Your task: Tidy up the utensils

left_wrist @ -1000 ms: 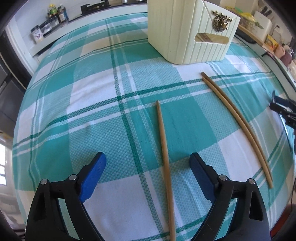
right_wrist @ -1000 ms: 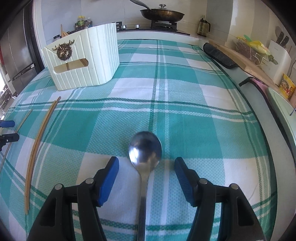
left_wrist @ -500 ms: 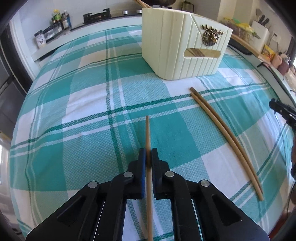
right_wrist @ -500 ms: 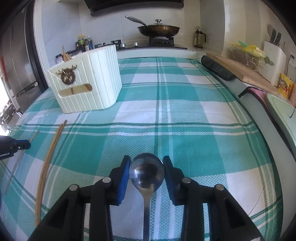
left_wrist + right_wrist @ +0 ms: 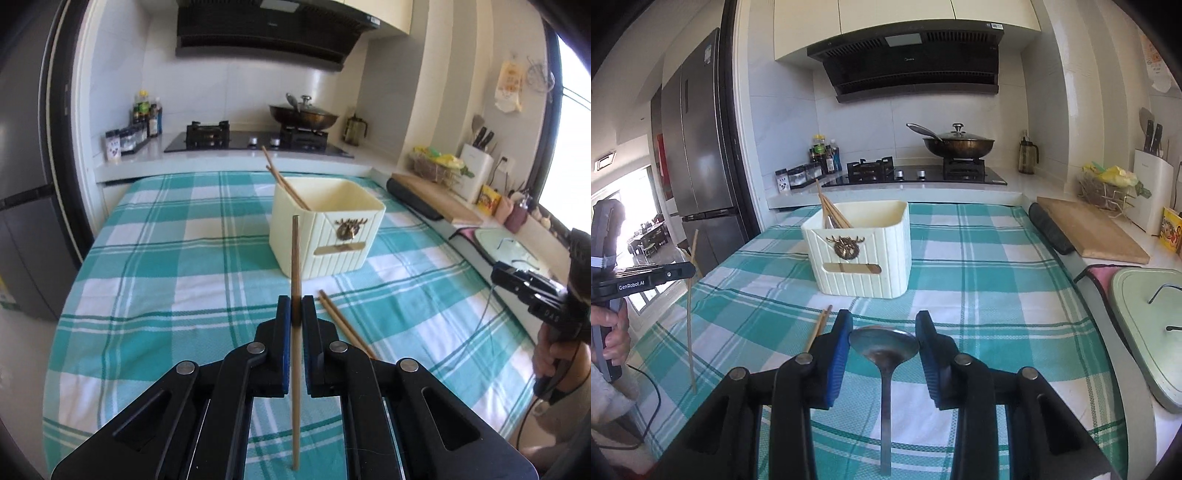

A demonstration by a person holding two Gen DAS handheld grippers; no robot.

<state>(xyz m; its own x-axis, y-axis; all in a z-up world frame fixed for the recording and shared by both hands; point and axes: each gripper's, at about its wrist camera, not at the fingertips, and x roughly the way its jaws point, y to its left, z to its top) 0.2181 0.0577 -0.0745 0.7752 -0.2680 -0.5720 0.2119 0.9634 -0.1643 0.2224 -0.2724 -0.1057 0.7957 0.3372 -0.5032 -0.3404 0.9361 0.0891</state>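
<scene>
My left gripper (image 5: 296,310) is shut on a single wooden chopstick (image 5: 295,266) and holds it raised above the checked cloth, short of the cream utensil box (image 5: 325,236). The box holds chopsticks (image 5: 286,184). A pair of chopsticks (image 5: 341,321) lies on the cloth just right of my left fingers. My right gripper (image 5: 884,332) is shut on a metal spoon (image 5: 884,347), its bowl between the blue pads, lifted off the cloth. The box (image 5: 862,251) stands ahead of it. The left gripper (image 5: 646,278) with its chopstick (image 5: 690,317) shows at the left edge.
A teal and white checked cloth (image 5: 166,280) covers the table. A stove with a lidded wok (image 5: 955,144) stands behind. A cutting board (image 5: 1089,229), a black roll (image 5: 1049,230) and a pale green lid (image 5: 1148,332) lie along the right side. A fridge (image 5: 698,177) stands left.
Both grippers closed on their utensils a second ago and have since lifted them off the cloth, tilting up so the kitchen wall is in view.
</scene>
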